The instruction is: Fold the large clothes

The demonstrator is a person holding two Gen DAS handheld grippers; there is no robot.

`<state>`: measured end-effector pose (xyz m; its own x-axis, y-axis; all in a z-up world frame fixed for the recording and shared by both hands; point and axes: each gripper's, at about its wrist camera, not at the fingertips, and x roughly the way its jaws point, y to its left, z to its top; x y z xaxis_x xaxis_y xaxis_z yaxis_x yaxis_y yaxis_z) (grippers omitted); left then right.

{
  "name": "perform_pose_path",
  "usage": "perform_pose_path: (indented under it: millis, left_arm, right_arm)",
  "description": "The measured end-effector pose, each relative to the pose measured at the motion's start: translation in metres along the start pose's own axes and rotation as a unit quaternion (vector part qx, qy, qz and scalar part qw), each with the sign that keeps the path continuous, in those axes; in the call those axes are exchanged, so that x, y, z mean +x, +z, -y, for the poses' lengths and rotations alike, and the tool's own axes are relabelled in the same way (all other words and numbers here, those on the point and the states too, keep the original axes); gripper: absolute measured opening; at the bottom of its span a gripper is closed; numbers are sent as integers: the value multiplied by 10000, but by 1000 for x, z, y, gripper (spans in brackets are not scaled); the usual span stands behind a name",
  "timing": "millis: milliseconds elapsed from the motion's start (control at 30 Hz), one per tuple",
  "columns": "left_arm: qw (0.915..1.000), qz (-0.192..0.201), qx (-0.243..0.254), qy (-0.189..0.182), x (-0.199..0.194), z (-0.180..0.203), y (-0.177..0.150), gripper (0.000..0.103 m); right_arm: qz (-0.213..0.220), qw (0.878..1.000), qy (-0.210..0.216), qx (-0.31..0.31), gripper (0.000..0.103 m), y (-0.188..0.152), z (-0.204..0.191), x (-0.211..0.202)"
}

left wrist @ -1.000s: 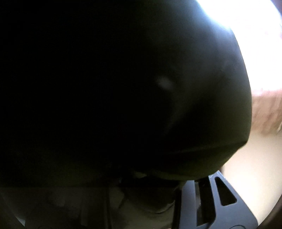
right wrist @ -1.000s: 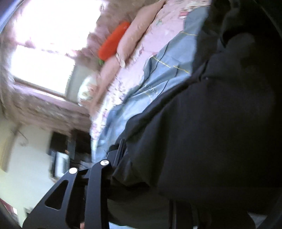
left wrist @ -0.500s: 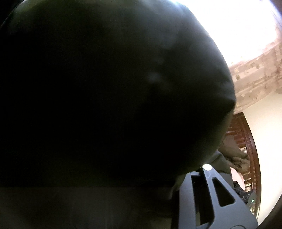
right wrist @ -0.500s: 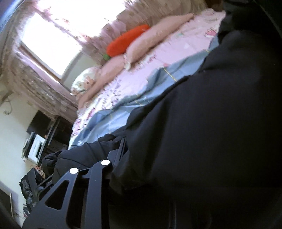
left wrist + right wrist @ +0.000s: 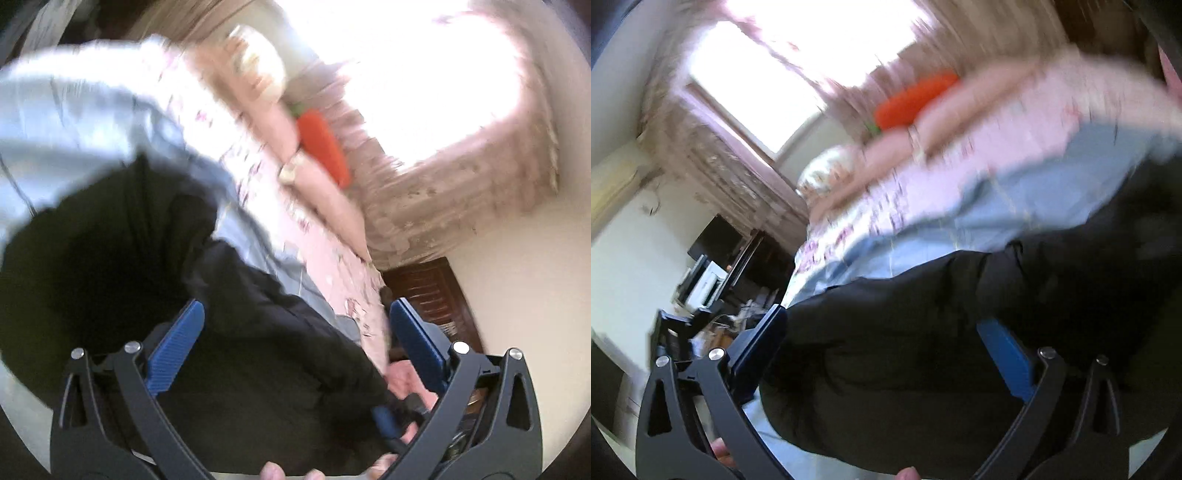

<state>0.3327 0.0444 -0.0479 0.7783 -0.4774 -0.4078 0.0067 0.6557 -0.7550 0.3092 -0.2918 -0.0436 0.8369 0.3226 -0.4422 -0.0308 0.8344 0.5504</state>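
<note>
A large black garment (image 5: 122, 251) lies bunched on the bed's light blue cover (image 5: 74, 122). It also fills the lower right of the right wrist view (image 5: 960, 332). My left gripper (image 5: 295, 317) is open, its blue pads (image 5: 177, 347) spread wide above the black cloth, holding nothing. My right gripper (image 5: 882, 328) is open too, its jaws apart just over the garment. The other gripper's blue tip (image 5: 384, 421) and a hand show low in the left wrist view. Both views are blurred by motion.
The bed has a pink flowered sheet (image 5: 1015, 122), pink pillows (image 5: 321, 184) and an orange carrot cushion (image 5: 325, 147) by the head. A bright window (image 5: 798, 59) with curtains is behind. A dark wooden cabinet (image 5: 432, 295) and a cluttered shelf (image 5: 713, 273) stand beside the bed.
Both grippers have let go of the black garment and opened. The cloth that covered the left camera has dropped onto the bed, so the room is in view.
</note>
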Motion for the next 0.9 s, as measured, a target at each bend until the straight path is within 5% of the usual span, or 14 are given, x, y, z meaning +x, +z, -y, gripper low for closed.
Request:
perform_pose_path:
  millis: [67, 133, 267, 367, 500, 633, 800, 867, 900]
  left_arm:
    - [9961, 392, 721, 334, -20, 16, -23, 101]
    - [9836, 861, 1422, 698, -38, 19, -34, 101]
    - [9472, 1126, 2657, 1396, -31, 22, -82, 101]
    - [9540, 708, 2746, 977, -7, 18, -87, 101]
    - [9433, 65, 3069, 1260, 42, 7, -82, 101]
    - [9220, -396, 3476, 1659, 98, 29, -59, 101]
    - [8791, -983, 4007, 2387, 198, 51, -10, 101]
    - [8768, -1256, 3941, 2450, 231, 35, -9, 101]
    - [8853, -1327, 3764, 2386, 240, 22, -8, 101]
  right_arm:
    - [390, 9966, -465, -555, 102, -16, -12, -17]
    - [508, 9911, -821, -917, 102, -35, -19, -16]
    - [349, 9817, -1399, -1243, 102, -66, -12, -2]
    - [-39, 9843, -1407, -1063, 102, -80, 6, 31]
    - [-349, 9862, -1492, -625, 102, -82, 31, 57]
    - [-523, 9884, -1394, -300, 102, -55, 38, 86]
    - [-1195, 9782, -1606, -544, 102, -5, 29, 143]
    - [-1352, 9695, -1846, -879, 102, 8, 26, 168]
    - [-1501, 9632, -1959, -1067, 102, 8, 26, 181]
